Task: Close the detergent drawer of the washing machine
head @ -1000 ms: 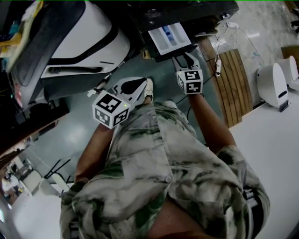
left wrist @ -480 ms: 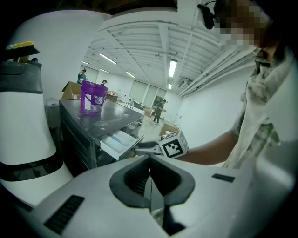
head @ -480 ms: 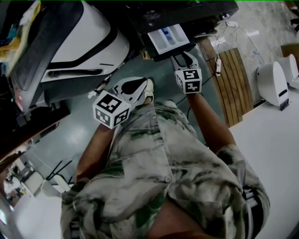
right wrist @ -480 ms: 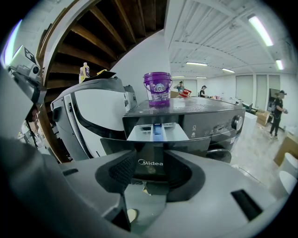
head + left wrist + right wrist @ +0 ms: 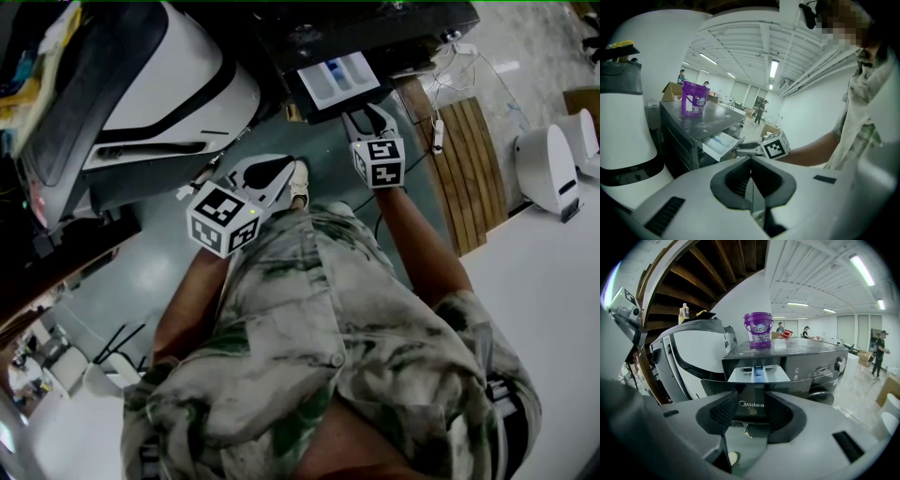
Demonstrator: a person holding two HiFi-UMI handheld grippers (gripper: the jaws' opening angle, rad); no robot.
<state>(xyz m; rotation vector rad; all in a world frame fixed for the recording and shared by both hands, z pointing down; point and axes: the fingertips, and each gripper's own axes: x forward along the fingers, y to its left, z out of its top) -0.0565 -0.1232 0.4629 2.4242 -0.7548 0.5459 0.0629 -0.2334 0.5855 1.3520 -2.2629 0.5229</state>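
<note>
Your right hand-held gripper [image 5: 367, 114], jaws slightly apart and gripping nothing, lines up right at the front panel of the detergent drawer [image 5: 337, 77], pulled out at upper centre, probably to push it in; left hand-held gripper [image 5: 750, 177] is closed, empty, parked clear.

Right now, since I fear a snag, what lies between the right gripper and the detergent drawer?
Nothing: the right gripper view shows the open right gripper facing the detergent drawer, the stretch bare.

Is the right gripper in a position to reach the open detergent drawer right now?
Probably yes: the right gripper sits directly before the detergent drawer, its jaws apart, and nothing shows between it and the front panel.
</note>
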